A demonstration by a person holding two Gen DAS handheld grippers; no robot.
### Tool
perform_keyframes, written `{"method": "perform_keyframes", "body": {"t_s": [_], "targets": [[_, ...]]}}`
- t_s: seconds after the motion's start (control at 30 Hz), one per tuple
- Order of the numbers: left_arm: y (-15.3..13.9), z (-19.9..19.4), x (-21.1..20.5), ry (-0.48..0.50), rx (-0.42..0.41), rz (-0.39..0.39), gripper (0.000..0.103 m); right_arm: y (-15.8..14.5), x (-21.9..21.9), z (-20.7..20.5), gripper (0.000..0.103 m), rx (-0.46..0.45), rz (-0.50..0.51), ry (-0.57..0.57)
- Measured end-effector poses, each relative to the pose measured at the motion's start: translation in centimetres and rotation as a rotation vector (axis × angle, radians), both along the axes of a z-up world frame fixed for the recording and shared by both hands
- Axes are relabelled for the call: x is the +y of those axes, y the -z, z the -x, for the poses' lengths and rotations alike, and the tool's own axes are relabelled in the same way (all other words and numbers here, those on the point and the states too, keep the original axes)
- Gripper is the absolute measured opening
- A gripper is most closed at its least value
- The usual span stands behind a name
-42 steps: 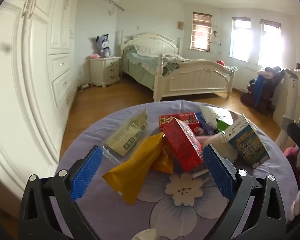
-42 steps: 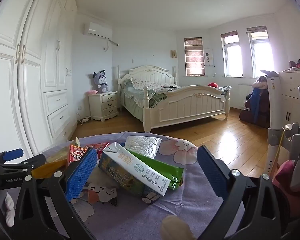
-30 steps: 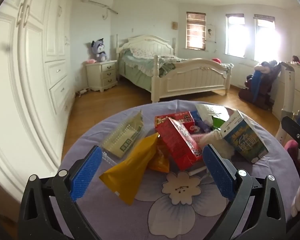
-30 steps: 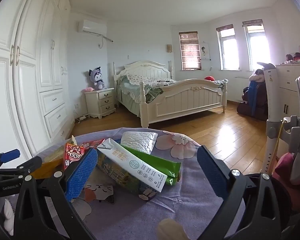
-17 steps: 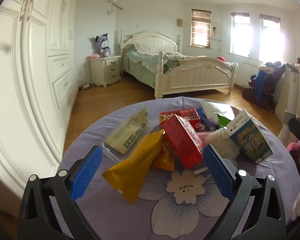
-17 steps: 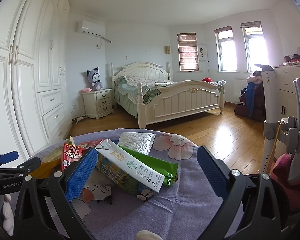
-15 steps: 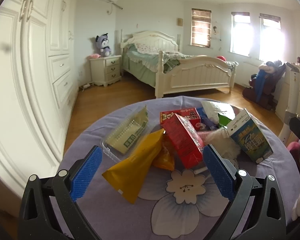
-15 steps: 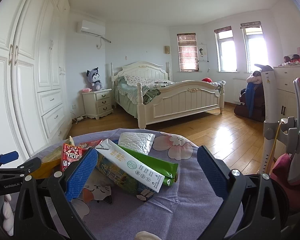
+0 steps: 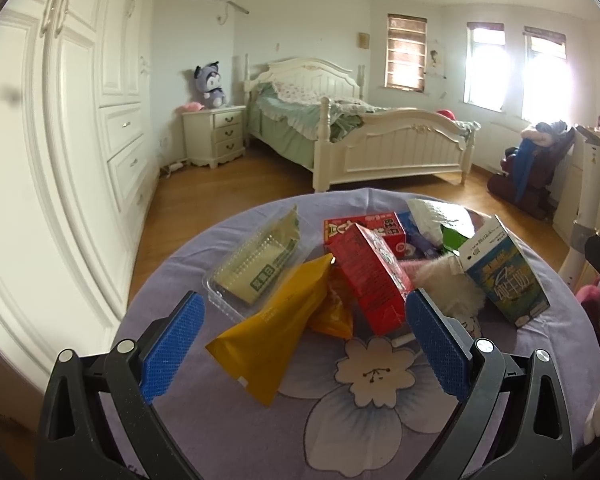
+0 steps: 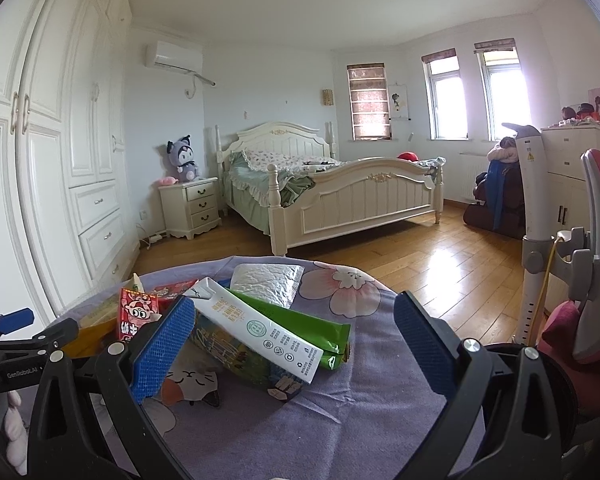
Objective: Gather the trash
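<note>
Trash lay uncollected across the round surface (image 9: 236, 432), which was draped in a lilac flowered cloth; by my reading you had barely begun.

Left to right in the left wrist view: a clear plastic tray (image 9: 256, 268) with a green-labelled insert sat at the far left of the heap. Beside it a yellow pouch (image 9: 276, 328) lay slanted, its upper end against a red carton (image 9: 370, 276) that was tilted over a smaller orange packet (image 9: 332, 312). Behind that, a flat red box (image 9: 364, 228). Further right, a silver wrapper (image 9: 424, 216), a green pouch (image 9: 454, 234) and a blue-and-white milk carton (image 9: 504, 280) standing at a tilt. A white furry thing (image 9: 448, 288) sat among them; I couldn't tell what it was.

Your left gripper (image 9: 304, 344) was spread wide and empty, hovering near the yellow pouch and red carton, touching neither as far as I could see.

Your right gripper (image 10: 294, 346) was also wide and empty, with the milk carton (image 10: 256, 328) and green pouch (image 10: 300, 328) between its blue pads but not clamped.

No bin or bag showed in either view. Everything was left to do: no piece picked up, none dropped anywhere.
</note>
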State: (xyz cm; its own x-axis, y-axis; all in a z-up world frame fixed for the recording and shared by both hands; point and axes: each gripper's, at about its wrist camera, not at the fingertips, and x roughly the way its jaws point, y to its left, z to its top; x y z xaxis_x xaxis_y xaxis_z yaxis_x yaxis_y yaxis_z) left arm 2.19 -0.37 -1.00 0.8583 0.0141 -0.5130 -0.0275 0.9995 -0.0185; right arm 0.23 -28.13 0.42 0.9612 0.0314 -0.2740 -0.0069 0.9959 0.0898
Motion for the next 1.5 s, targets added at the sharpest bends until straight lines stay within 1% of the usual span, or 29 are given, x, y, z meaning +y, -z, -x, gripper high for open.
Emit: {"method": "perform_keyframes", "body": {"t_s": [0.27, 1.5], "targets": [[-0.06, -0.04, 0.14, -0.003, 0.001, 0.0, 0.099, 0.01, -0.22, -0.05, 0.098, 0.004, -0.019, 0.007], [0.24, -0.13, 0.43, -0.01, 0.007, 0.008, 0.099, 0.12, -0.37, -0.01, 0.098, -0.001, -0.014, 0.006]]}}
